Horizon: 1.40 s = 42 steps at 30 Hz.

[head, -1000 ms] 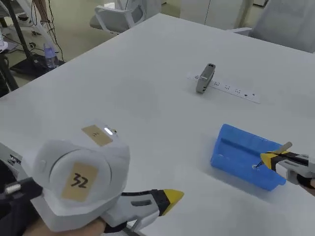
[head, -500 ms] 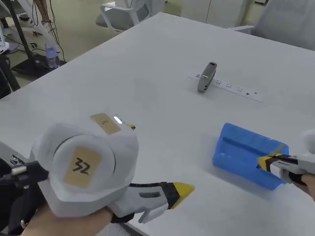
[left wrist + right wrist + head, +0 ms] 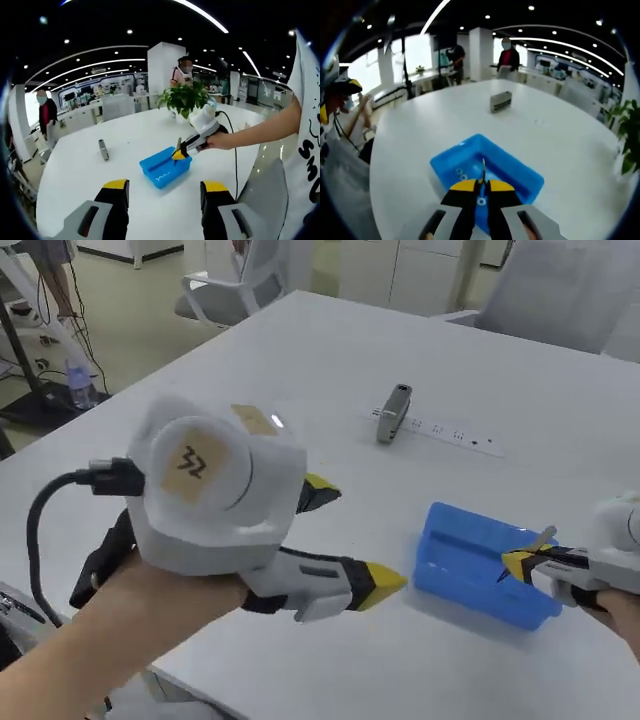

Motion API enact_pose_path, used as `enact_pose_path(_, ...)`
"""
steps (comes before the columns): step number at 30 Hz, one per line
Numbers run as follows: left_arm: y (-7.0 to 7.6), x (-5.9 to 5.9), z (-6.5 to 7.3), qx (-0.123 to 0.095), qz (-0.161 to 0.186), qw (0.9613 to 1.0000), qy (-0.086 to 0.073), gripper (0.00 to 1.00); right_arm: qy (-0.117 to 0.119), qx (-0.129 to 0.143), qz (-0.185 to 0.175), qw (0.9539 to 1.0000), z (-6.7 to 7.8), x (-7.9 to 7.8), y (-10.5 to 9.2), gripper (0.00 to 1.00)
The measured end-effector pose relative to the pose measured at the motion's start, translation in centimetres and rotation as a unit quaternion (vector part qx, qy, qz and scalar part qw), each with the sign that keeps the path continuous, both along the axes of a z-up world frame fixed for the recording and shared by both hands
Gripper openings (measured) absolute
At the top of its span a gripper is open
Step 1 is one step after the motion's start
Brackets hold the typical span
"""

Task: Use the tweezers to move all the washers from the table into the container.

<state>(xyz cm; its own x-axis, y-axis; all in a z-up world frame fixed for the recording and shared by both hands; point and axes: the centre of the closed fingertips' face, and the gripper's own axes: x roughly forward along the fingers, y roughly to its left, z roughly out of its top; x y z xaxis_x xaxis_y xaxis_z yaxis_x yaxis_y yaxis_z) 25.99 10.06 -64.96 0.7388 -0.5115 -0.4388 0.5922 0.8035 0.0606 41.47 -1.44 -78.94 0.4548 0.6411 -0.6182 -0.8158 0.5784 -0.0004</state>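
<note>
A blue container (image 3: 462, 572) sits on the white table (image 3: 300, 370) at the right. My right gripper (image 3: 515, 562) hovers at its near right corner, shut on thin metal tweezers (image 3: 540, 538). In the right gripper view the tweezers (image 3: 483, 169) point down into the container (image 3: 515, 172), where washers (image 3: 460, 173) lie on the floor. My left gripper (image 3: 355, 535) is raised above the table left of the container, jaws wide apart and holding nothing. The left gripper view shows its open jaws (image 3: 166, 187), the container (image 3: 165, 170) and the right gripper (image 3: 192, 142) over it.
A grey oblong device (image 3: 392, 412) lies on a white strip (image 3: 445, 430) beyond the container. Office chairs (image 3: 235, 285) stand past the table's far edge. A potted plant (image 3: 185, 97) and people stand in the background.
My left gripper has risen and swung forward toward the container. The right gripper stays over the container with the tweezers. The head camera has shifted.
</note>
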Motion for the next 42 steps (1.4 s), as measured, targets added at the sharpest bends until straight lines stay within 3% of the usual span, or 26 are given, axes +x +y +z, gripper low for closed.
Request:
enact_pose_path(3, -0.7, 1.0, 0.9, -0.004, -0.019, 0.9998, -0.008, 0.55, 0.003, 0.004, 0.008, 1.0, 0.4, -0.5, 0.6, 0.03)
enact_pose_path(5, -1.7, 1.5, 1.2, -0.002, -0.05, 0.9987, -0.012, 0.51, 0.001, 0.012, 0.025, 0.9996, 1.1, -1.4, 1.1, 0.03)
enact_pose_path(9, -3.2, 2.0, 0.8, 0.006, -0.096, 0.9954, -0.003, 0.41, 0.001, 0.032, 0.072, 0.9969, 3.0, -3.7, 2.5, 0.03)
enact_pose_path(12, -4.6, 2.3, 0.3, 0.003, -0.141, 0.9899, 0.01, 0.33, 0.01, 0.048, 0.131, 0.9901, 4.5, -6.7, 3.8, 0.03)
enact_pose_path(14, -5.1, 2.6, 0.1, 0.003, -0.156, 0.9876, 0.015, 0.29, 0.014, 0.042, 0.162, 0.9859, 4.9, -8.2, 4.2, 0.03)
enact_pose_path(17, -6.2, 3.1, -0.4, 0.007, -0.183, 0.9829, 0.015, 0.23, 0.021, 0.04, 0.199, 0.9789, 5.4, -10.5, 4.8, 0.03)
enact_pose_path(23, -8.5, 2.5, -1.9, 0.028, -0.245, 0.9686, 0.029, 0.16, 0.026, -0.005, 0.254, 0.9668, 4.2, -13.4, 4.7, 0.03)
enact_pose_path(28, -10.4, 0.8, -3.8, 0.058, -0.315, 0.9466, 0.042, 0.09, 0.041, -0.038, 0.29, 0.9554, 2.9, -15.5, 4.4, 0.03)
enact_pose_path(30, -11.0, 0.4, -4.3, 0.061, -0.327, 0.9419, 0.048, 0.08, 0.046, -0.058, 0.303, 0.9503, 2.1, -16.0, 3.9, 0.03)
enact_pose_path(33, -11.9, -0.3, -5.1, 0.075, -0.353, 0.9313, 0.051, 0.0, 0.044, -0.084, 0.314, 0.9446, 1.2, -16.5, 3.2, 0.03)
enact_pose_path(35, -12.2, -0.1, -5.4, 0.084, -0.353, 0.9309, 0.045, 0.0, 0.043, -0.09, 0.317, 0.9431, 0.9, -16.7, 2.9, 0.03)
enact_pose_path(38, -12.5, -0.2, -5.5, 0.077, -0.359, 0.9288, 0.052, 0.0, 0.045, -0.095, 0.311, 0.9448, 0.7, -16.5, 2.3, 0.03)
enact_pose_path(42, -12.7, -0.2, -5.7, 0.081, -0.365, 0.9262, 0.046, 0.0, 0.039, -0.101, 0.302, 0.9471, 0.5, -16.1, 1.5, 0.03)
